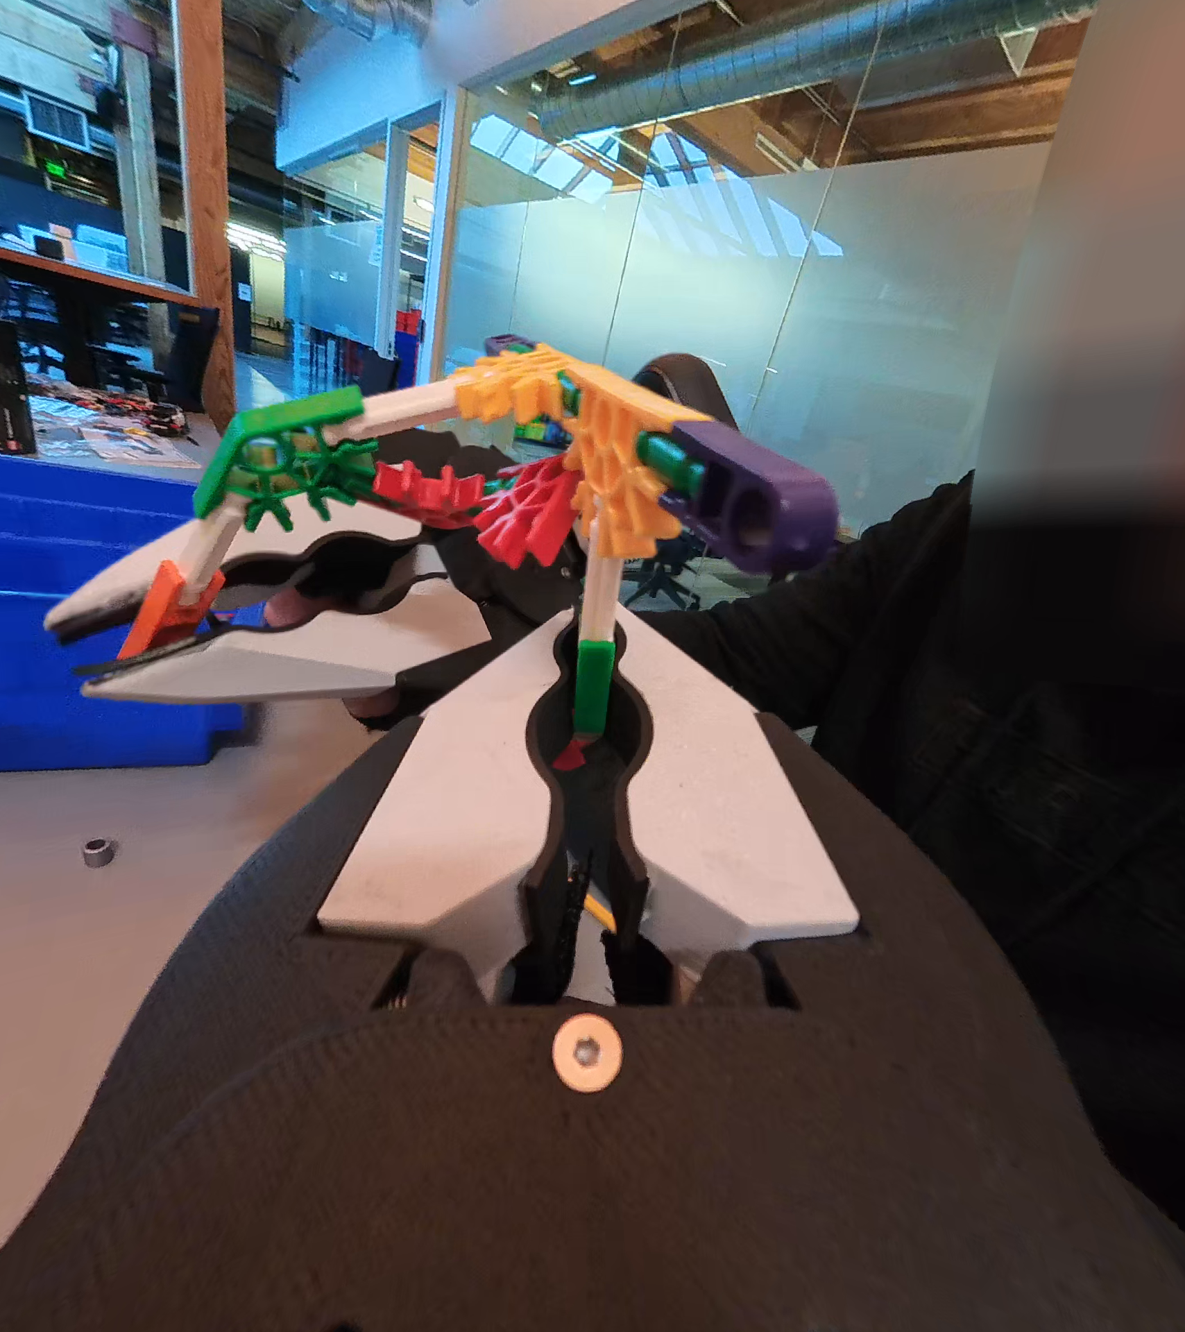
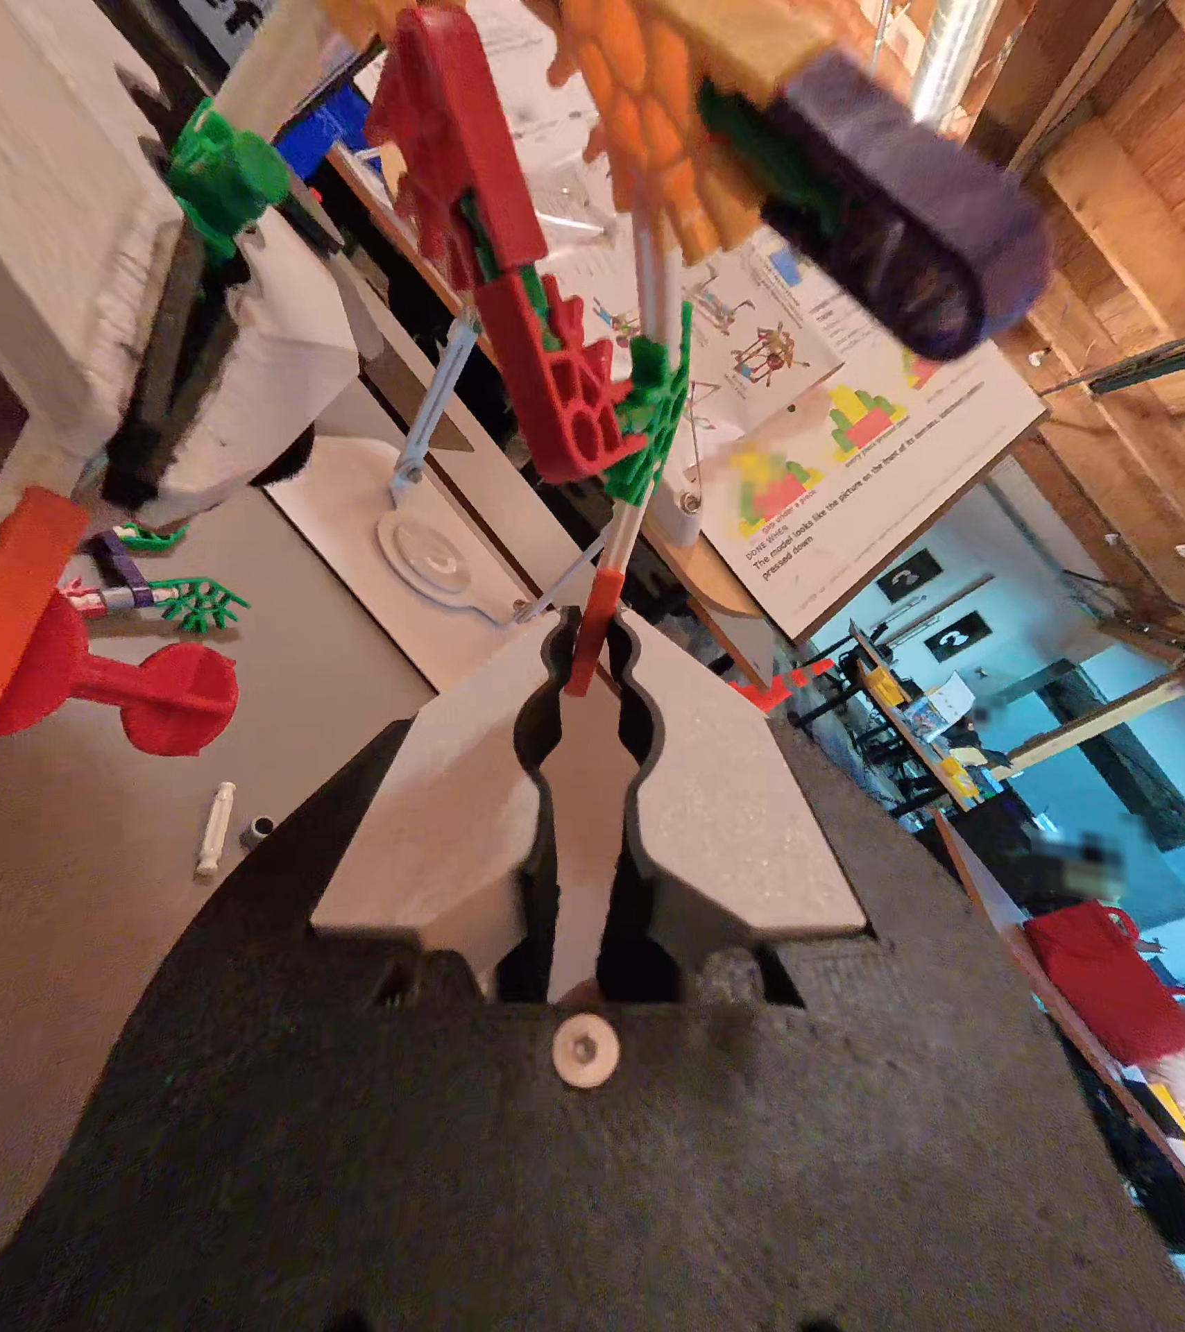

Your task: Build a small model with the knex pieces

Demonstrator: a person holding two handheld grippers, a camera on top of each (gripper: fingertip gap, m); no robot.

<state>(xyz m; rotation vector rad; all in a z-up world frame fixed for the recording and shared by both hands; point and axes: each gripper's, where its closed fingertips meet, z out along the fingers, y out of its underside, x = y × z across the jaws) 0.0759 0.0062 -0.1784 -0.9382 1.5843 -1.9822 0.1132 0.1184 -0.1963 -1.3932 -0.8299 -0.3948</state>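
Observation:
A rod-and-connector toy model, whose yellow connectors [image 1: 604, 461] join red and green connectors and a purple end piece [image 1: 762, 504], hangs in the air between both grippers. My left gripper [image 1: 589, 634] is shut on a green connector [image 1: 593, 685] at the end of one white rod. My right gripper [image 1: 78, 649], at the left of the left wrist view, pinches an orange connector [image 1: 164, 613] on another white rod. In the right wrist view my right gripper [image 2: 586, 627] holds that orange connector [image 2: 593, 613] at its tips. The left gripper [image 2: 204, 245] shows at the upper left on its green connector [image 2: 215, 173].
Blue bins [image 1: 34, 576] stand at the left on the grey table [image 1: 70, 937], with a small metal spacer [image 1: 98, 853] nearby. Loose parts [image 2: 164, 598], a red spool piece [image 2: 143, 692] and a white rod [image 2: 215, 829] lie below. An instruction board [image 2: 827, 432] stands behind. A dark sleeve [image 1: 1008, 721] is at the right. The gap from one gripper's tips to the other's is roughly 12 cm.

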